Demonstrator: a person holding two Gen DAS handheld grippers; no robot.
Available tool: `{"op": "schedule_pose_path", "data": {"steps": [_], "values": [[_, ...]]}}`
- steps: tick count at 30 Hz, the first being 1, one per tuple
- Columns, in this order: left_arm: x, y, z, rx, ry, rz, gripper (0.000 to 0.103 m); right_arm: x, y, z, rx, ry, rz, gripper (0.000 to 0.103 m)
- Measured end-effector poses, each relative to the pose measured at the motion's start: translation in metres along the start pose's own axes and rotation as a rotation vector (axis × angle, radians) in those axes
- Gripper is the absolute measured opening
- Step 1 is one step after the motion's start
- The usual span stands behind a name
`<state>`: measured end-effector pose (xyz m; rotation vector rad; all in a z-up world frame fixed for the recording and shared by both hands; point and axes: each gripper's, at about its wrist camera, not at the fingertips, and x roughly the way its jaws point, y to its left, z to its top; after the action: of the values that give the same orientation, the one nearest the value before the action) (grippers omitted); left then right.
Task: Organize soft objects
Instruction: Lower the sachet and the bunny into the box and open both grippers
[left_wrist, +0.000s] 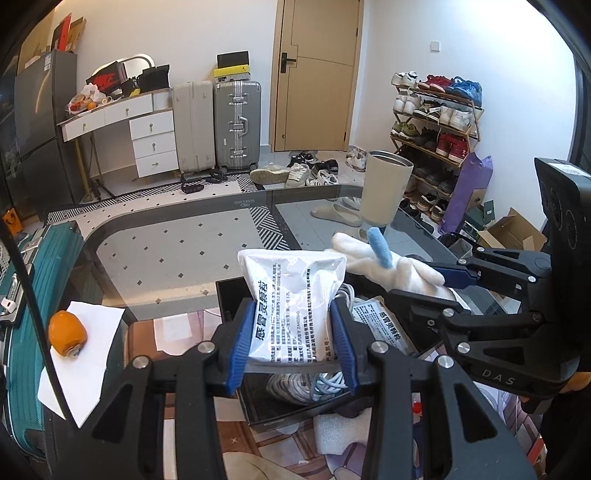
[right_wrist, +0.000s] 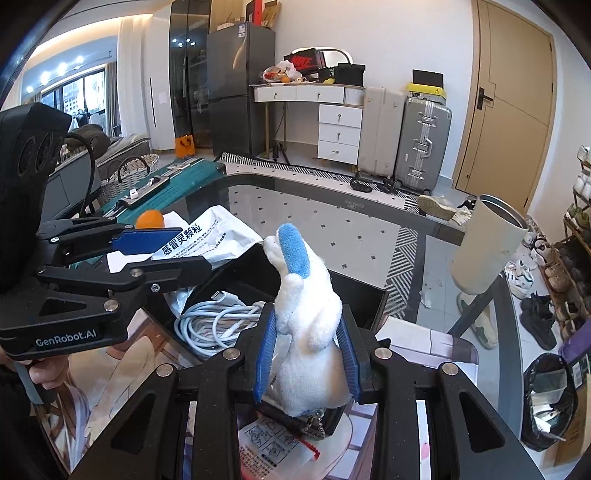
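Observation:
My left gripper (left_wrist: 291, 347) is shut on a white medicine sachet (left_wrist: 291, 306) with Chinese print and holds it above an open black box (left_wrist: 280, 410). The box holds a coiled white cable (right_wrist: 218, 321) and another sachet (left_wrist: 384, 328). My right gripper (right_wrist: 306, 354) is shut on a white plush toy (right_wrist: 306, 314) with blue ears, upright over the same box (right_wrist: 362, 299). In the left wrist view the right gripper (left_wrist: 443, 284) comes in from the right with the plush (left_wrist: 388, 266). In the right wrist view the left gripper (right_wrist: 162, 251) holds the sachet (right_wrist: 210, 236) at left.
An orange fruit (left_wrist: 66, 334) lies on white paper (left_wrist: 85, 365) at the glass table's left edge. A cream tumbler (left_wrist: 384, 190) stands at the far right of the table. A white foam piece (left_wrist: 340, 428) lies near the box. A teal suitcase (left_wrist: 22, 325) stands left of the table.

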<state>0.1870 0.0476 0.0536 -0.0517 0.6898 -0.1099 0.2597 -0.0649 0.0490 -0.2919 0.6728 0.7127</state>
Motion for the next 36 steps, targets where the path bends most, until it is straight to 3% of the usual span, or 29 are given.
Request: {"op": "schedule_pose_path", "data": {"steps": [36], "values": [[0.017, 0.007, -0.003, -0.001, 0.030, -0.021, 0.040, 0.058, -0.005, 0.000, -0.066, 0.123, 0.039, 0.035]]}}
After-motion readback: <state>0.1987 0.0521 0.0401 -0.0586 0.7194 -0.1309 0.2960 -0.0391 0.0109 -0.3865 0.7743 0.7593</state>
